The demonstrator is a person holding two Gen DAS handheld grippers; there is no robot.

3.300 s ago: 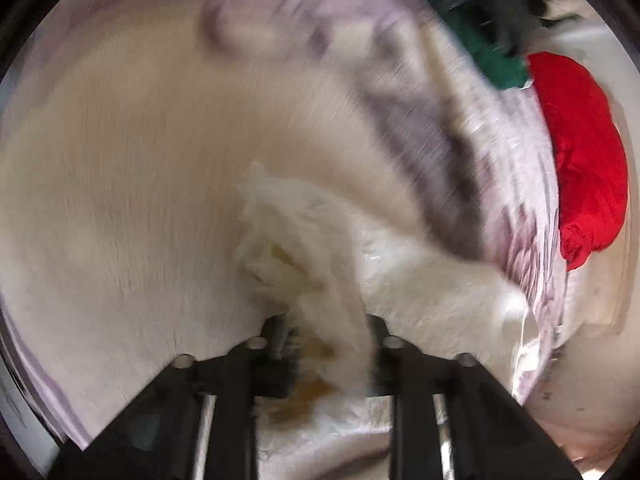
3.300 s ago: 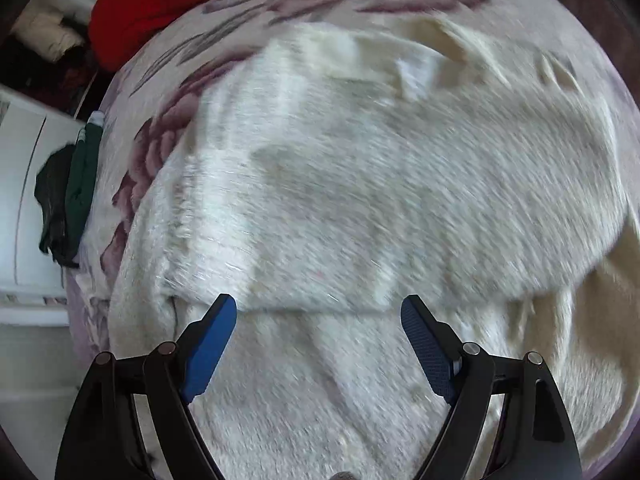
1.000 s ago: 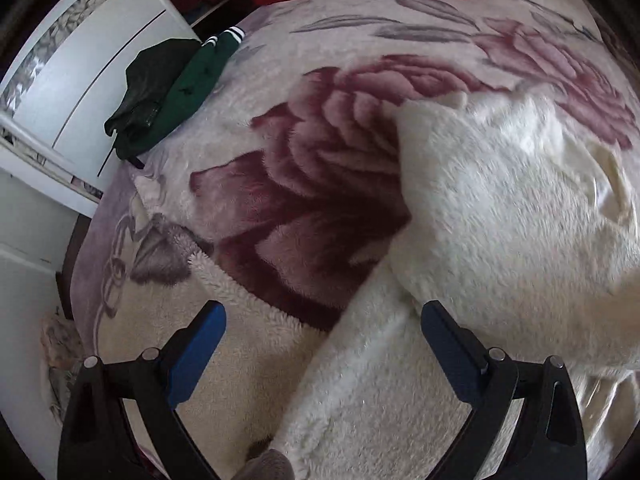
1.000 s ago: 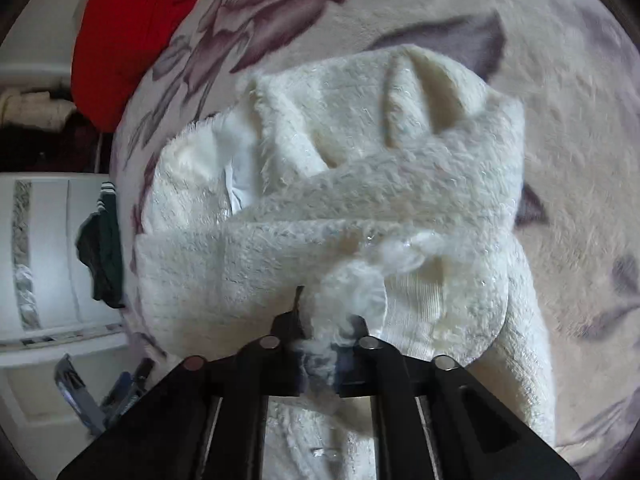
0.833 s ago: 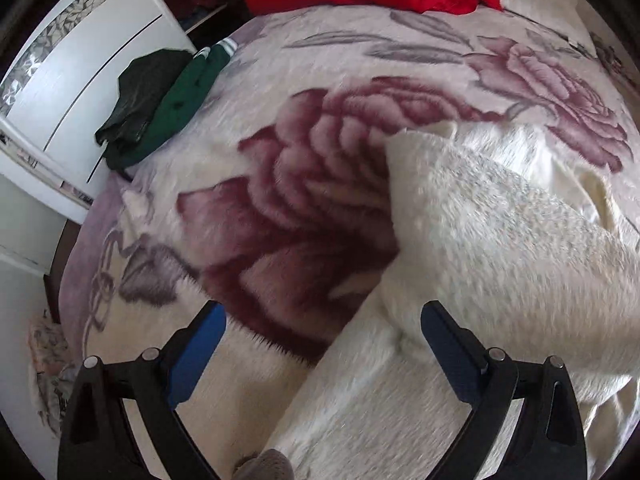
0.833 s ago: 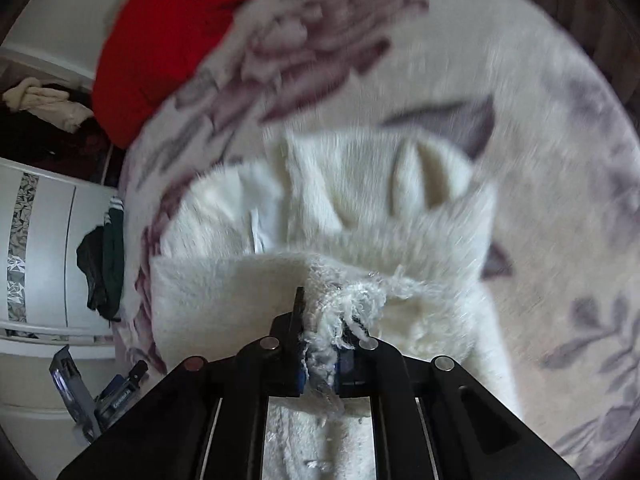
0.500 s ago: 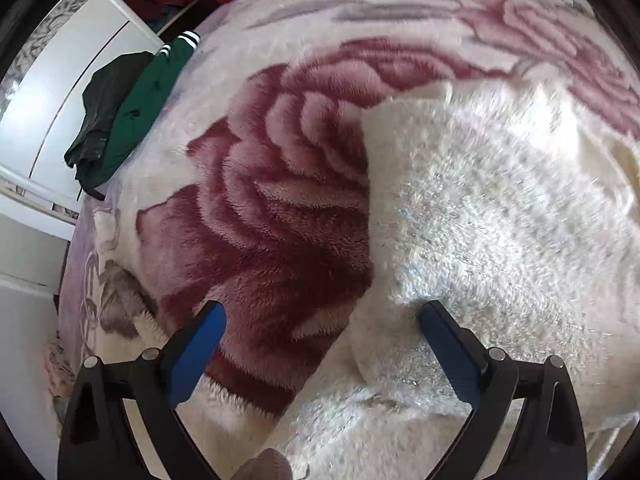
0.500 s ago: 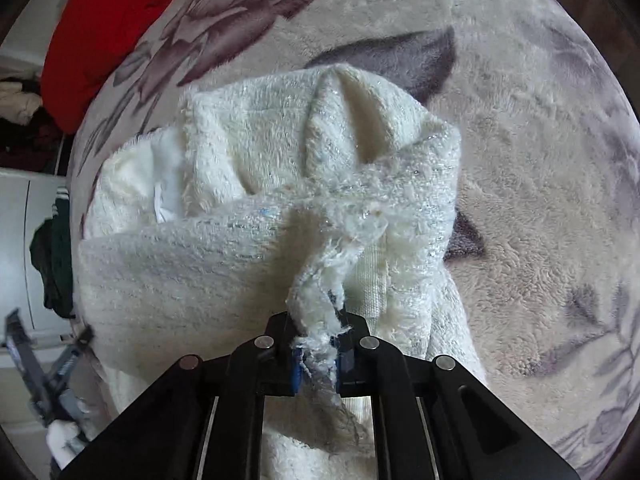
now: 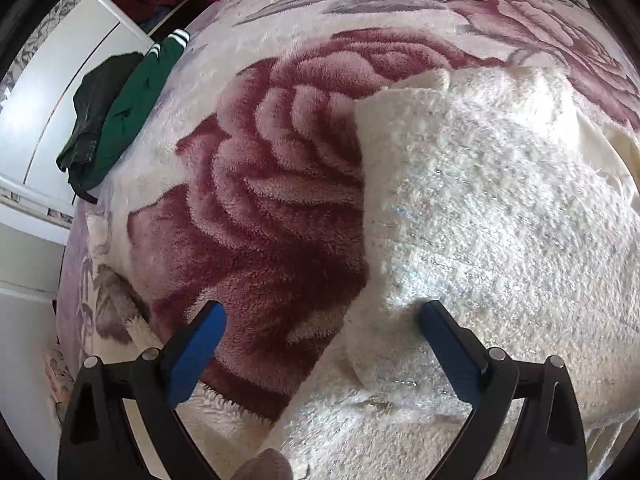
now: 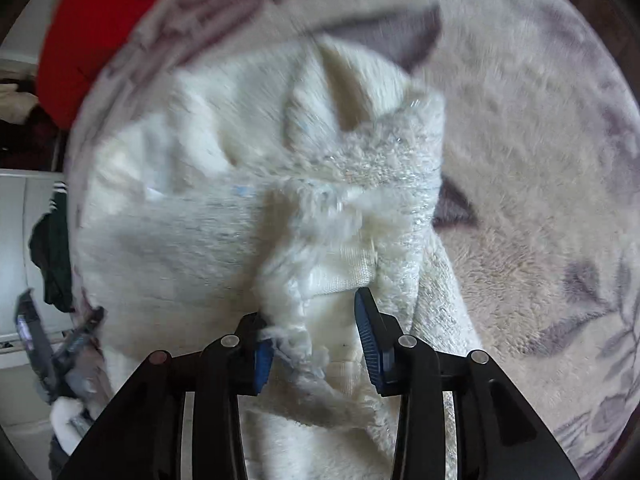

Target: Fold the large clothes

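While the right gripper (image 10: 314, 334) points steeply down at the bed, its jaws have just been opening, and a fluffy tuft of the cream sweater (image 10: 248, 240) lies loose between the blue pads (image 10: 370, 340); the pads no longer press on it, although some fibres seem to cling to the left pad. This looks like the release at the end of one fold: the brought-over edge now rests on top of the garment's body.

On the other side, the left gripper (image 9: 320, 338) has its jaws spread wide and holds nothing. One finger is over the dark red rose of the floral blanket (image 9: 256, 208), the other over the sweater (image 9: 500, 220), so the straight folded edge of the sweater runs up between them. This gripper also points steeply down and hovers close over the cloth.

The sweater lies on the blanket as a thick, partly folded bundle, with a lumpy part at its far side. I judge that the next move calls for lifting the right gripper clear without dragging the tuft, and then taking a new edge for the following fold.

Further out, a green garment (image 9: 132, 108) hangs at the bed's side near a white cabinet (image 9: 44, 120), and a red cloth (image 10: 92, 32) lies at the far end.
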